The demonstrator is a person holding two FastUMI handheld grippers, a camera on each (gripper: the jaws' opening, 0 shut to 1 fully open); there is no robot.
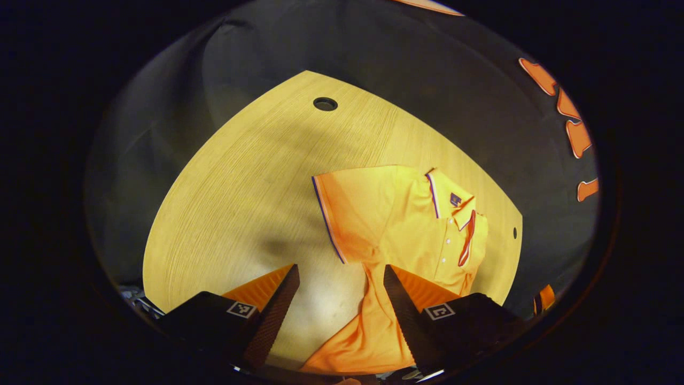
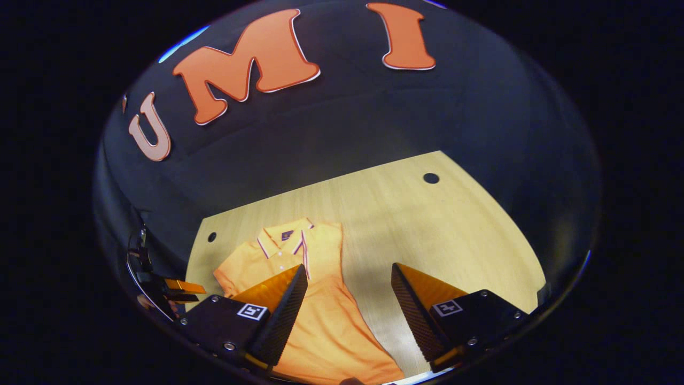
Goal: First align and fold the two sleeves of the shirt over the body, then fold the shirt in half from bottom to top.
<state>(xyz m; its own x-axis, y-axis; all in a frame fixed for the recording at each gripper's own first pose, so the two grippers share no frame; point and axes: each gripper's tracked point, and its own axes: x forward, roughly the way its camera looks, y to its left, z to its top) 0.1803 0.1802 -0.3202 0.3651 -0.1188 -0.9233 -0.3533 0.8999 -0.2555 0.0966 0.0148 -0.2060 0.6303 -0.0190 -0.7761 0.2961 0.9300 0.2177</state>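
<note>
1. Left gripper [image 1: 341, 299]: jaws spread wide, holding nothing, poised above the table [image 1: 240, 203].
2. Right gripper [image 2: 348, 299]: also wide apart, empty, raised over the table [image 2: 454, 230].
3. Shirt [image 1: 395, 224] flat on the wood, ahead of and right of the left fingers; hem end trailing down between them. From the right gripper, shirt [image 2: 320, 299] ahead-left, partly behind its left finger.
4. One sleeve [image 1: 347, 208] looks already laid over the body; other sleeve's state hard to tell, prob. still out.
5. Risks: grabbing 2 layers at once would drag the folded sleeve open; uneven pinch pts at hem = skewed half-fold; fabric slipping from a shallow grip.
</note>
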